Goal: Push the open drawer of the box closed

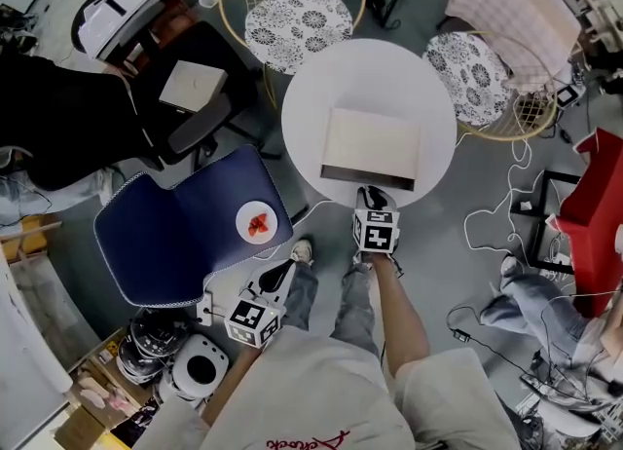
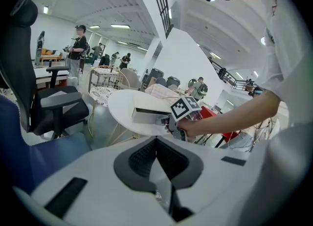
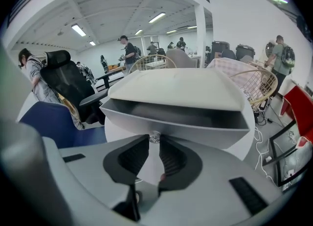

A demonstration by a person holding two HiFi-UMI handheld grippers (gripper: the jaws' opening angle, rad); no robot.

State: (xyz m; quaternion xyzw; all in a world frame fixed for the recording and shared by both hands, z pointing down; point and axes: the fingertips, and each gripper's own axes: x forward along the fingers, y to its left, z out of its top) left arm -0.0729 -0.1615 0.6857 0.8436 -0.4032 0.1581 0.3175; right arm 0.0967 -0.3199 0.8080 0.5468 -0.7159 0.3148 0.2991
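A flat white box [image 1: 375,141] lies on a round white table [image 1: 311,97], with its drawer [image 1: 368,177] pulled partly out toward me. In the right gripper view the drawer [image 3: 176,117] shows as an open tray with a small shiny knob [image 3: 154,136] on its front. My right gripper [image 3: 154,140] [image 1: 375,195] is at that front, its fingertips closed either side of the knob. My left gripper [image 2: 156,142] [image 1: 284,271] is held low beside my left leg, away from the table, shut with nothing in it. The left gripper view shows the box [image 2: 146,115] from the side.
A blue padded seat [image 1: 165,234] at the left carries a white plate [image 1: 258,221] with something red on it. Two wire chairs with patterned cushions [image 1: 297,24] [image 1: 467,63] stand behind the table. A black office chair [image 1: 195,107], a red cabinet [image 1: 594,205] and floor cables [image 1: 496,219] surround it.
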